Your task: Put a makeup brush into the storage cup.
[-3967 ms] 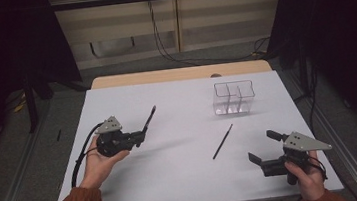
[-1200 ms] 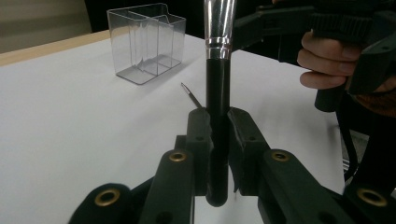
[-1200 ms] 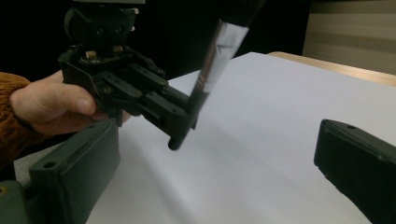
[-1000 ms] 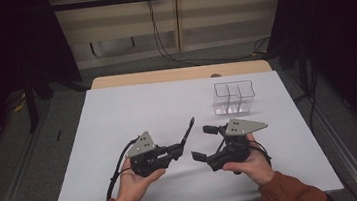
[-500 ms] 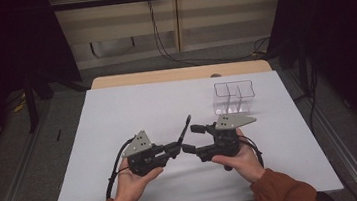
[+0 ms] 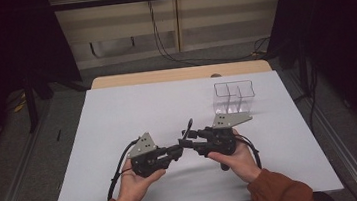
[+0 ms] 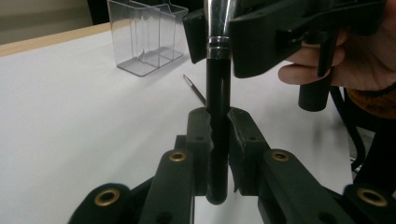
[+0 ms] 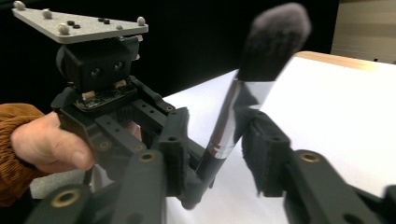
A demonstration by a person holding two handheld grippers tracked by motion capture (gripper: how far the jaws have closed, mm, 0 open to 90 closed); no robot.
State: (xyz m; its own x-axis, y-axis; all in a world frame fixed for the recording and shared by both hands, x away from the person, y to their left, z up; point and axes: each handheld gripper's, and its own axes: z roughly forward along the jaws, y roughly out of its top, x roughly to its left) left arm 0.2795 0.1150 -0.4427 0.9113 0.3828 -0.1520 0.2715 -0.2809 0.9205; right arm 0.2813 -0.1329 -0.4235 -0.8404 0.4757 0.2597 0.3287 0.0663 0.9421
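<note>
I work over the table (image 6: 118, 117), white and bare across its whole left half, with its edges well away from both hands, so there is free room at 9 and 12 o'clock. The clear box (image 6: 234, 94) stands toward the far right corner, at about 1 o'clock from my hands and nearer the right one. The left gripper (image 6: 178, 150) is clamped on the brush (image 6: 187, 129) low on its black handle, pads tight against it on both sides. The brush's long axis runs from 7 to 1 o'clock in the high view, dark bristles up and away. The right gripper (image 6: 191, 138) comes in from 3 o'clock with its jaws either side of the silver ferrule. They have just been closing, but in the right gripper view one pad stands apart from the metal, so I judge it has no grip yet. The handover turns on that small gap: the ferrule sits between the jaws, crossing them at a slant. A thin stick (image 7: 194, 88) lies flat on the table just beyond, between the hands and the box.
</note>
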